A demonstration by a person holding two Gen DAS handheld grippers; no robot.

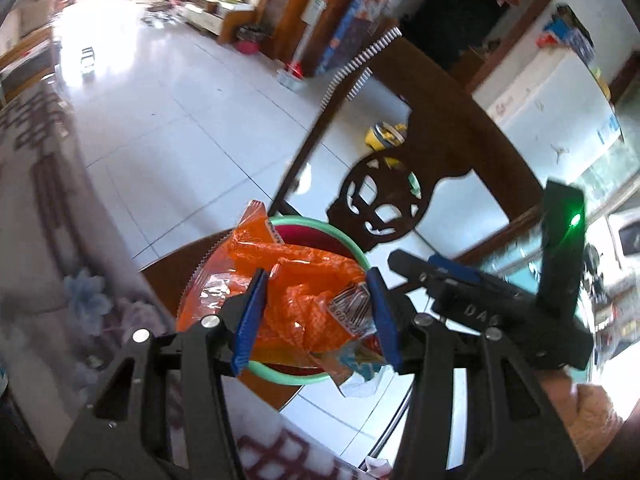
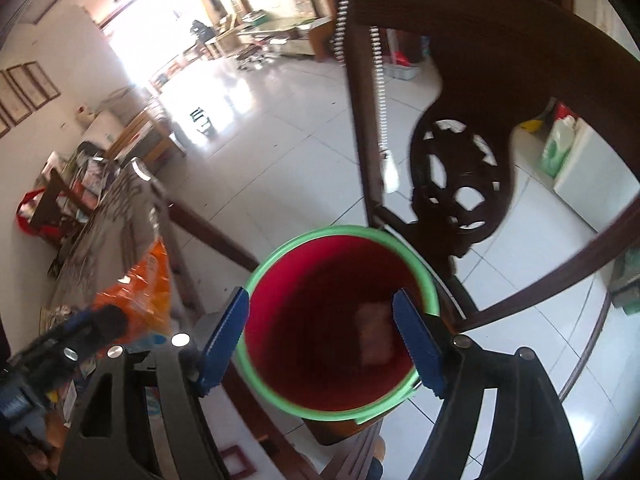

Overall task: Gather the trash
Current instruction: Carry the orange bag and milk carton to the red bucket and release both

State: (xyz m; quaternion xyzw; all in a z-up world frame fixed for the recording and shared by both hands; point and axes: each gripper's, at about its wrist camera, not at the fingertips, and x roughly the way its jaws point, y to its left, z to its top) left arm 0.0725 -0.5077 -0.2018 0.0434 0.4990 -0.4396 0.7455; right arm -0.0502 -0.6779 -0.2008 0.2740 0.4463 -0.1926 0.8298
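Note:
My left gripper is shut on a crumpled orange wrapper, holding it just over the red bin with a green rim. A smaller printed wrapper piece hangs beside it. In the right wrist view my right gripper is open and empty, its jaws wide apart on either side of the bin. A pale scrap lies inside the bin. The orange wrapper and the left gripper show at the left there.
The bin stands on the seat of a dark carved wooden chair. A table with a patterned cloth runs along the left. White tiled floor lies beyond. My right gripper's body shows in the left wrist view.

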